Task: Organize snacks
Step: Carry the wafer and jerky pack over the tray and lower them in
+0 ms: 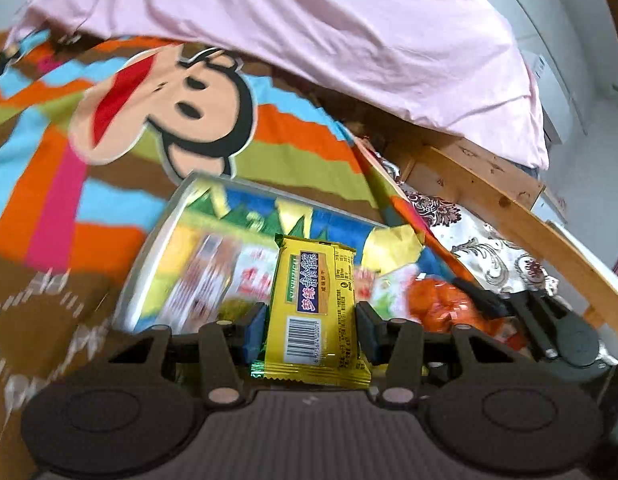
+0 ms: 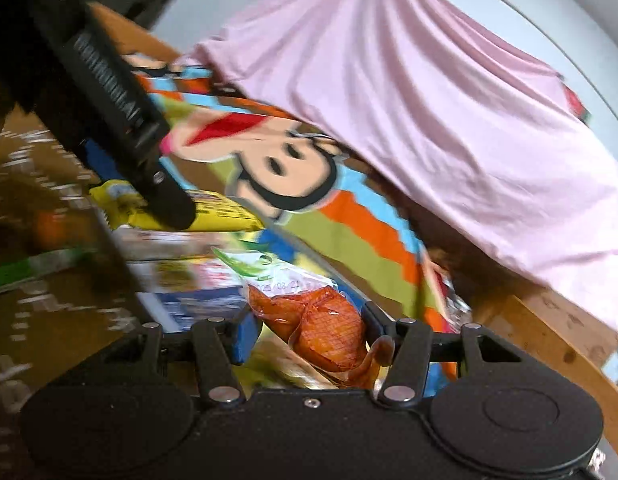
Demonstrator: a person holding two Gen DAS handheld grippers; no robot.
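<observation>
Left wrist view: the left tool (image 1: pixel 312 322) is clenched on a yellow biscuit packet (image 1: pixel 315 304), one blue pad pressing each long edge, the jaws only partly closed because the packet fills the gap. The packet's long axis runs away from the camera along the fingers, its barcode end nearest the lens and its crimped far end pointing at the bed. A purple label down its middle carries Chinese characters, too blurred to read with certainty; the small print on its right edge is illegible. Beneath it lies a large printed tin (image 1: pixel 245 248), blue, yellow and green, motion-blurred, resting on the cartoon bedspread (image 1: pixel 149 120) with a monkey face. To the right, part of the right tool (image 1: pixel 485 298) shows beside an orange snack pouch (image 1: pixel 441 304). A pink sheet (image 1: pixel 309 20) covers the far end of the bed.

Right wrist view: the right tool (image 2: pixel 307 330) grasps the orange snack pouch (image 2: pixel 325 332) between its pads. The clear pouch lies slanted, its white-and-green top pointing up and left, away from the camera, and it bears a printed date reading about "2025/08/21". The left tool's black body (image 2: pixel 109 92) crosses the upper left, with the yellow biscuit packet (image 2: pixel 213 210) at its tip, above the blurred tin (image 2: pixel 181 264).
</observation>
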